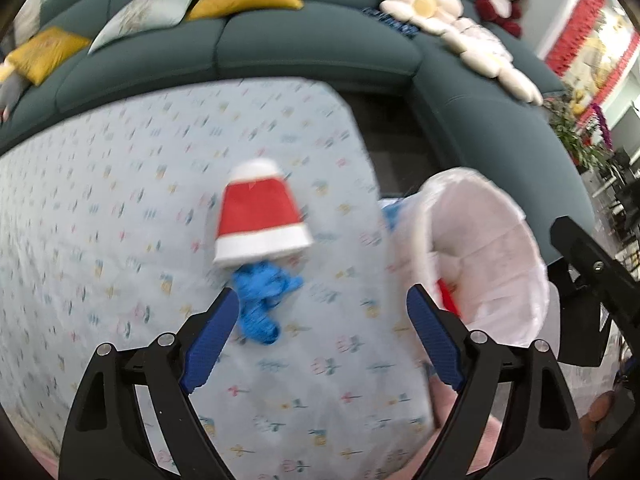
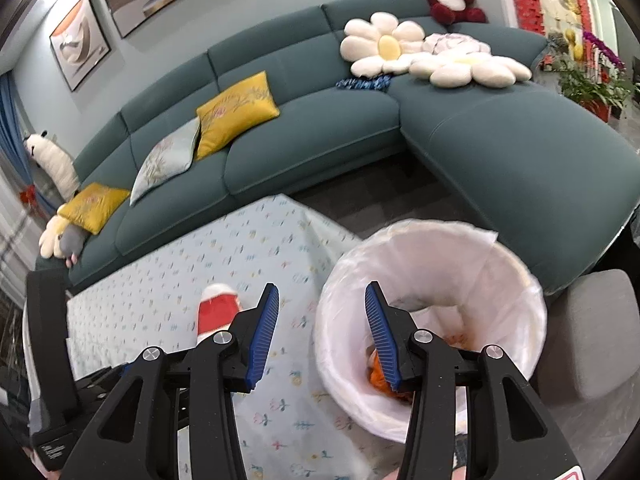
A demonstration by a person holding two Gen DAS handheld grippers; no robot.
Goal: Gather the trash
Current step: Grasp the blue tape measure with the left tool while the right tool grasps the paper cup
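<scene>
A teal sectional sofa (image 2: 304, 132) stands under framed pictures (image 2: 80, 40) on the wall.

Both my views bright, even indoor light, soft shadows only. My left view motion-blurred throughout: tablecloth (image 1: 120, 240) print smeared. My right view sharper, sofa (image 2: 304, 148) crisp. Heavy fisheye bending, dark vignette corners in both.

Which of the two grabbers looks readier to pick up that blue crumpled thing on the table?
Probably the left gripper: its open jaws frame the blue wad beside the red-and-white cup. The right gripper faces the lined bin.
</scene>
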